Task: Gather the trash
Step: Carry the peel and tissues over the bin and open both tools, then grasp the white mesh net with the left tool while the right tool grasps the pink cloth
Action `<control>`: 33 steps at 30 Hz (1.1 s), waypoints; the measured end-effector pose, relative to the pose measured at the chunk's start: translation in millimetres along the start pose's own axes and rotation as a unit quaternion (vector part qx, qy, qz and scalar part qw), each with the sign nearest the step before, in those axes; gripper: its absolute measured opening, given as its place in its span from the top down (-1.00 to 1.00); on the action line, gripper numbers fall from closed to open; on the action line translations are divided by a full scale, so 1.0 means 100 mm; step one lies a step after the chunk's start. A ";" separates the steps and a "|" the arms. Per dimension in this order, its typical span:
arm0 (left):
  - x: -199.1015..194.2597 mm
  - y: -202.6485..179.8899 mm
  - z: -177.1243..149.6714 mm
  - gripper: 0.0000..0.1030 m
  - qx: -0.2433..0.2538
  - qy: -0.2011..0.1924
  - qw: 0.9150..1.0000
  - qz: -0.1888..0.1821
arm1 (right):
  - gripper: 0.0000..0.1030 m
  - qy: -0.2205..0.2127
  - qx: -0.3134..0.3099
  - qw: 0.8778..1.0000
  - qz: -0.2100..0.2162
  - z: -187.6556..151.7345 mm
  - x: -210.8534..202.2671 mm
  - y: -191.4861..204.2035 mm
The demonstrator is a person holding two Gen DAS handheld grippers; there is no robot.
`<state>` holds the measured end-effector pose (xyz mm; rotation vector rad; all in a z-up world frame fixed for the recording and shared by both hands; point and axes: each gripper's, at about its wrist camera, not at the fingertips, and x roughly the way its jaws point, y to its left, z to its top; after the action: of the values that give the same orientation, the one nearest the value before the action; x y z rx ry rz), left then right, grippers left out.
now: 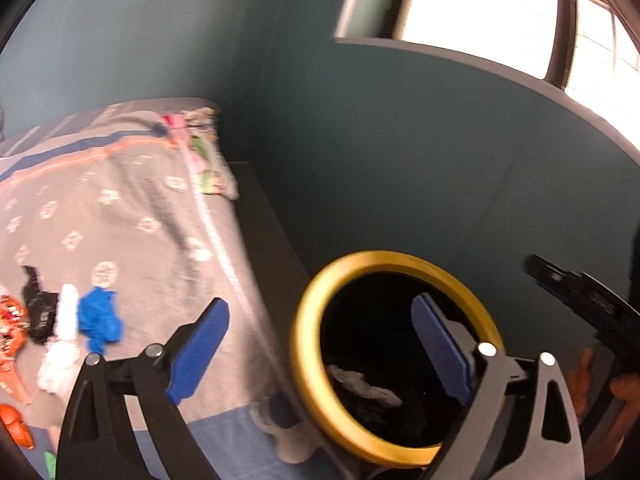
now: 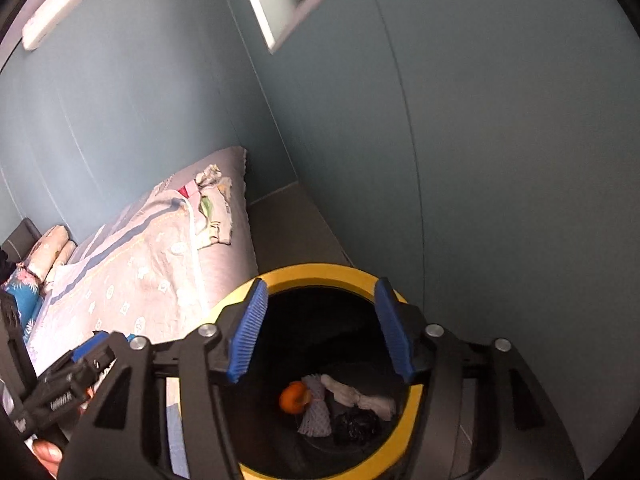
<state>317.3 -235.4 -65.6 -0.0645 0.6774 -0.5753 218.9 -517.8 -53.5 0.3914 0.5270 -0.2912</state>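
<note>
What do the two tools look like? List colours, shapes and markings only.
Both tools match. The left tool and the right tool each have a black frame with triangular cut-outs, round silver bolt heads at the pivots, and two flat blue pads with a fine ribbed texture. White lettering shows on the left tool's black body in the right wrist view, too blurred to read.

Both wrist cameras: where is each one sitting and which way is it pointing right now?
Left wrist: on the open left gripper, beside the bed, facing the grey patterned bedspread with its trash pile (blue crumpled piece) and the yellow-rimmed black bin; the other gripper and fingers show far right.
Right wrist: on the open right gripper, directly above the bin, looking down at an orange fruit and wrappers inside.
Shared: bin, bedspread, teal wall.
</note>
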 end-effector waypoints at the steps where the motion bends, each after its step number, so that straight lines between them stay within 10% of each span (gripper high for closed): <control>1: -0.05 0.07 0.01 -0.77 -0.001 -0.004 1.000 0.010 | -0.20 -0.008 -0.006 1.000 0.011 -0.01 -0.04 0.08; 10: -0.54 0.85 0.08 -0.84 -0.022 -0.029 0.995 0.091 | -0.53 -0.036 -0.067 0.992 0.104 -0.17 -0.18 0.83; 33: -1.12 2.98 -0.29 -0.84 -0.135 -0.015 0.959 0.248 | -0.59 0.053 -0.206 0.947 0.243 -1.02 -0.17 2.81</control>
<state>372.5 78.6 -95.4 -0.1535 0.7066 0.0039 264.1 -221.6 -45.6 0.1198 0.5628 0.3164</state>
